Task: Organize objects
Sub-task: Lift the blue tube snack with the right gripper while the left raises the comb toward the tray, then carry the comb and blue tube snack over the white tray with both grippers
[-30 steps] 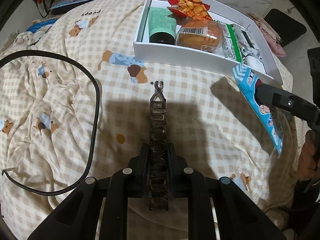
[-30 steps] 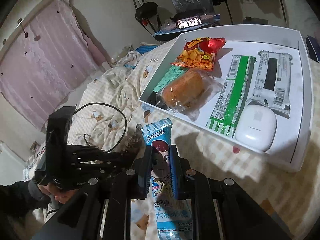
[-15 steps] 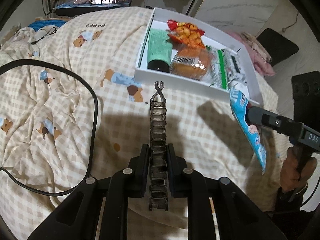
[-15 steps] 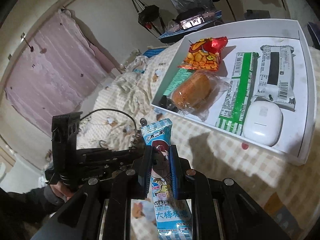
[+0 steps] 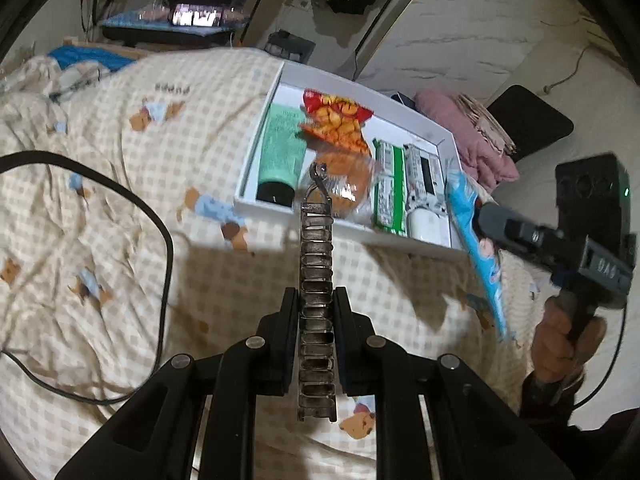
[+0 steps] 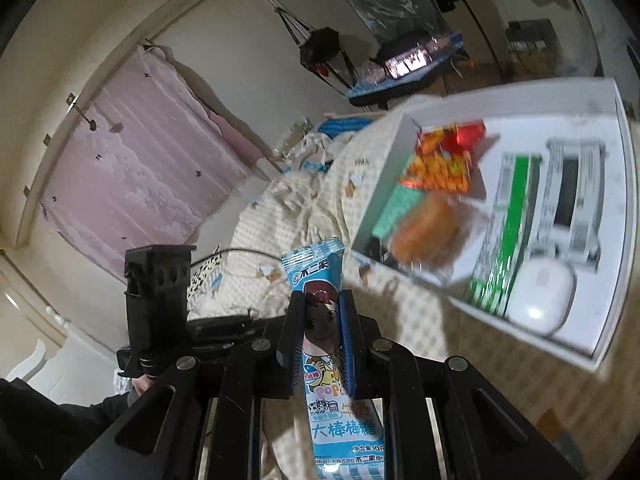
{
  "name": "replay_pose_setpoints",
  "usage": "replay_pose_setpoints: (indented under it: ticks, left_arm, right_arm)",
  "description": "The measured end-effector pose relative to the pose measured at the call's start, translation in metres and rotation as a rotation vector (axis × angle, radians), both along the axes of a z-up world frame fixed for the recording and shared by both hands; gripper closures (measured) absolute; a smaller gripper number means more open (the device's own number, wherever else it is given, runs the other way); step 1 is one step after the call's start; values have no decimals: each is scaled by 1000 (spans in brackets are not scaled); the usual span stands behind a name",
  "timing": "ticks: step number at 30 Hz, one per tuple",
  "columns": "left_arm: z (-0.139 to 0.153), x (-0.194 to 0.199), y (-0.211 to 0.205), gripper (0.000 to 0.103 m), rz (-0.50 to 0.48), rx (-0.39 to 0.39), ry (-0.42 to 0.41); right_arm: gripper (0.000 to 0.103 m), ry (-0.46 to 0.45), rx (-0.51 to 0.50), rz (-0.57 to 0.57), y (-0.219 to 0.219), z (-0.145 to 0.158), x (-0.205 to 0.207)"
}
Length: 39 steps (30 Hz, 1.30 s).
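Observation:
My left gripper point(image 5: 316, 300) is shut on a long ridged metal clip point(image 5: 316, 240), held in the air above the bedspread with its hooked tip pointing at the white box point(image 5: 360, 236). My right gripper point(image 6: 321, 304) is shut on a blue snack packet point(image 6: 316, 264), also lifted clear of the bed. In the left wrist view that packet point(image 5: 476, 248) hangs at the box's near right corner. In the box lie a green tube point(image 5: 282, 152), a red-orange snack bag point(image 5: 336, 120), a wrapped bun point(image 5: 348, 184), a green packet point(image 5: 386, 188), a grey packet point(image 5: 424, 172) and a white case point(image 5: 426, 224).
A bear-print bedspread point(image 5: 120, 160) covers the bed, with a black cable point(image 5: 160, 224) looping over its left side. A pink cloth pile point(image 5: 476, 136) and a black pad point(image 5: 528, 120) lie beyond the box. A person's hand point(image 5: 560, 340) grips the right handle. A pink curtain point(image 6: 136, 160) hangs at the left.
Both grippers have risen from the bed with the clip and the blue packet still held. The box now sits lower and farther off in both views, and more of the room shows.

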<state>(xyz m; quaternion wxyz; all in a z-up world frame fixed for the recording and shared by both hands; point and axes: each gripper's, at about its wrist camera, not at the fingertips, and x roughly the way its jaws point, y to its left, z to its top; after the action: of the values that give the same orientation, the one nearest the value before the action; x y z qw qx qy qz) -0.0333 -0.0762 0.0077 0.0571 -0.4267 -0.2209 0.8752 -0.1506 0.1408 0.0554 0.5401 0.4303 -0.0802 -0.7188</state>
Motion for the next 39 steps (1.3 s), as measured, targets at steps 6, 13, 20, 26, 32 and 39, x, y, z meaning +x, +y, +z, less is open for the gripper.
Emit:
replay_pose_setpoints:
  ticks: [6,13,20,26,32,39]
  left_arm:
    - [27,-12,5,85,-20,-64,55]
    - [58,-34,10,85,-65,-123,134]
    - [71,-62,22,85,-98,-175,177]
    - [73,-87,26,85,-104,-129,188]
    - [67,-115,31,85,-89,-55,197]
    - [40,-148,55,85,-82,-28,160]
  right_arm:
    - [85,64,-3,-24,-2,28,-16]
    - [85,157,-23,-59,-4,67,-45]
    - [85,210,-32,-90,-5,82,-53]
    - [85,214,-51,-130,-3,85,-62]
    - [85,121,-48,-190,2,68,-94]
    - [85,91,21,-287,12,40,-122]
